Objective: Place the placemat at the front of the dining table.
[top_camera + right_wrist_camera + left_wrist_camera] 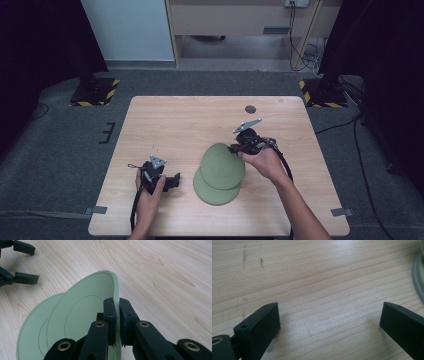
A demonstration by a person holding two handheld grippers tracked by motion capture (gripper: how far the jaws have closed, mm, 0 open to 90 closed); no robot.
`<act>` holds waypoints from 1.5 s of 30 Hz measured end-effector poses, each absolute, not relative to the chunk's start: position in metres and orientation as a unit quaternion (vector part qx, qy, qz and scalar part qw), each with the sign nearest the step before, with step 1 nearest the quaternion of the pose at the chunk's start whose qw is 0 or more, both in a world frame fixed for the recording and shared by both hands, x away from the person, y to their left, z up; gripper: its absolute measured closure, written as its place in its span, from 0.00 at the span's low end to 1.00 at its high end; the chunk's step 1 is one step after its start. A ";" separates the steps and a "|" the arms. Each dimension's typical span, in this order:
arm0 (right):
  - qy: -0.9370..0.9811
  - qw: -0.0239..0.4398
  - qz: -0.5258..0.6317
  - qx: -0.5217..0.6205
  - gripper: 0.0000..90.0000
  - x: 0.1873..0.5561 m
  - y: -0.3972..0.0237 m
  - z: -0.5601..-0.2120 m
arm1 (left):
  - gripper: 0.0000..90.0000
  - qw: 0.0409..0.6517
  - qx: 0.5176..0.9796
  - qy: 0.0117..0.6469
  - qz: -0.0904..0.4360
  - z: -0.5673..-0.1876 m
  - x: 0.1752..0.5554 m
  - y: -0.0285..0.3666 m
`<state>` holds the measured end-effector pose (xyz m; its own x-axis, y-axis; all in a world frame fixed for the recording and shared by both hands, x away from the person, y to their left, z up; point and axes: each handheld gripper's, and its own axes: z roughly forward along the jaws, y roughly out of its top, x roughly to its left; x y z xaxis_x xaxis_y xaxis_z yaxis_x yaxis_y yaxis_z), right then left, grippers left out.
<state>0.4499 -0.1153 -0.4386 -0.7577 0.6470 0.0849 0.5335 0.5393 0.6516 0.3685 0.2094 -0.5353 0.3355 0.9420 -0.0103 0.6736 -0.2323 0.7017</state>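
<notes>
Plate, upper (pixel 222 165): stiff, light, slippery; right gripper (pixel 117 315) pinches rim, tilted off lower plate (pixel 212 192). Left gripper (pixel 329 317) spread.

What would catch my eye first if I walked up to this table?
Probably the two pale green plates near the table's middle: the right gripper pinches the upper plate by its rim, tilting it off the lower plate. To their left, the left gripper hovers with jaws wide open.

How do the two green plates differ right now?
The upper green plate is tilted, its rim pinched by the right gripper; the lower green plate lies flat on the wooden table, ungripped. The upper partly covers the lower. Both are round, pale green, seemingly alike in size.
</notes>
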 end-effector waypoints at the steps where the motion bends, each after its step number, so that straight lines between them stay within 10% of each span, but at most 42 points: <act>1: 0.873 0.085 0.343 0.336 0.95 0.450 -0.116 -0.438 | 0.02 0.311 0.755 0.535 0.215 -0.535 0.369 0.210; 45: 0.846 0.102 0.385 0.354 0.95 0.447 -0.126 -0.400 | 0.00 0.302 0.745 0.551 0.226 -0.537 0.373 0.214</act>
